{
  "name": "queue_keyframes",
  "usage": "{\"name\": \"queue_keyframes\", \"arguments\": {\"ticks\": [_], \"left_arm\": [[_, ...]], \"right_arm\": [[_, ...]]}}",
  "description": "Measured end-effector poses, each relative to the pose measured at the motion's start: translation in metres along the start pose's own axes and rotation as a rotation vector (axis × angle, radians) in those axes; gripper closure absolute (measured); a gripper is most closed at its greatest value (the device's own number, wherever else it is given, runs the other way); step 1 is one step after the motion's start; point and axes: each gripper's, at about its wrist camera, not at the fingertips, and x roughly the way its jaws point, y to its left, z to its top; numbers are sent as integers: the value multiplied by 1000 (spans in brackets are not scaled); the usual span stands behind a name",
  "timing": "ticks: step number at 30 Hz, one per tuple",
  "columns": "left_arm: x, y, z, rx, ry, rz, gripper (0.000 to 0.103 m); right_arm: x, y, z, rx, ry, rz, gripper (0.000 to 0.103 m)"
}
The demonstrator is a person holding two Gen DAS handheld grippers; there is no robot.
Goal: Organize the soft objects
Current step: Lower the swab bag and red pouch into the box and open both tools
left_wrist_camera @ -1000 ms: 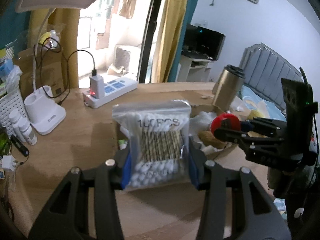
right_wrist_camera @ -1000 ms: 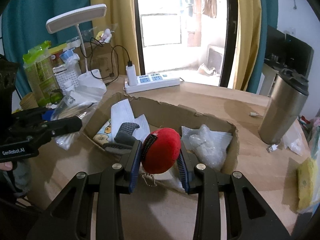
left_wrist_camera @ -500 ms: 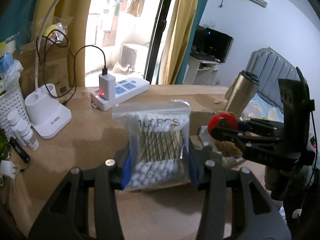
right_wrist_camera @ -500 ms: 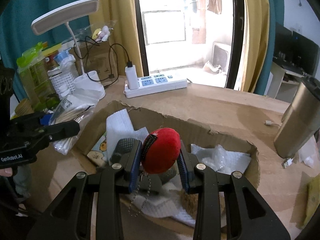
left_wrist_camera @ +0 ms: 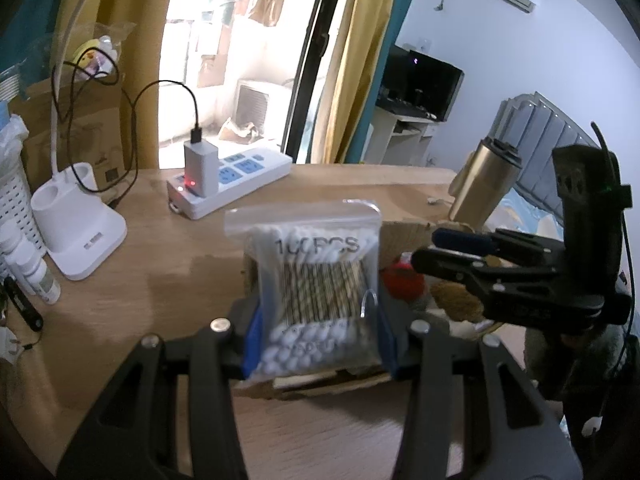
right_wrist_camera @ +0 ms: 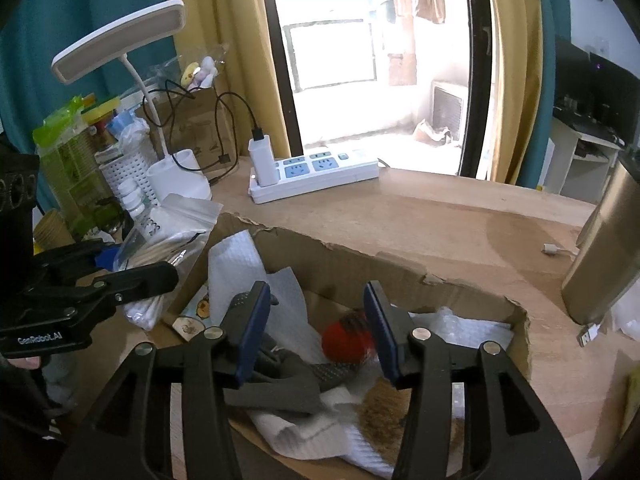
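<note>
My left gripper (left_wrist_camera: 318,336) is shut on a clear zip bag of cotton swabs (left_wrist_camera: 316,292) and holds it upright over the near left corner of the torn cardboard box (right_wrist_camera: 360,256). The same bag (right_wrist_camera: 168,232) and left gripper (right_wrist_camera: 132,276) show at the left of the right wrist view. My right gripper (right_wrist_camera: 316,328) hangs over the box with its jaws opening. The red plush ball (right_wrist_camera: 344,342) lies blurred inside the box, below and between the fingers, with neither pad pressing on it. In the left wrist view the ball (left_wrist_camera: 402,282) sits under the right gripper (left_wrist_camera: 452,248).
The box holds white tissue paper (right_wrist_camera: 240,268), a grey item (right_wrist_camera: 280,384) and a brown fuzzy piece (right_wrist_camera: 384,412). A power strip (right_wrist_camera: 316,176), a desk lamp (right_wrist_camera: 120,40) and a white basket (right_wrist_camera: 128,176) stand behind it. A steel tumbler (right_wrist_camera: 600,248) stands at the right.
The right jaws have spread and the red ball has dropped out of them into the box. Both grippers have moved forward over the box. The left still grips the swab bag.
</note>
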Motion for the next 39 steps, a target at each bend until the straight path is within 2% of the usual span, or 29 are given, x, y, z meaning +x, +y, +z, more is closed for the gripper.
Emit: {"name": "queue_keyframes", "arguments": {"ticks": [15, 28, 31, 32, 33, 34, 35, 39], "left_arm": [[18, -45, 9, 66, 26, -26, 56], [57, -79, 16, 106, 76, -63, 55], [63, -83, 17, 101, 92, -52, 48], [64, -84, 18, 100, 92, -49, 38], [64, -86, 18, 101, 94, -42, 23], [62, -86, 18, 101, 86, -34, 17], [59, -86, 19, 99, 80, -32, 14], [46, -84, 21, 84, 49, -18, 14]], "right_arm": [[-33, -29, -16, 24, -46, -31, 51], [-65, -65, -33, 70, -76, -82, 51], [-71, -71, -36, 83, -83, -95, 51], [-73, -71, -37, 86, -85, -97, 51], [-74, -71, -37, 86, -87, -98, 51], [-76, -71, -38, 87, -90, -98, 51], [-78, -70, -38, 88, -94, -97, 51], [-83, -64, -37, 84, -100, -95, 51]]}}
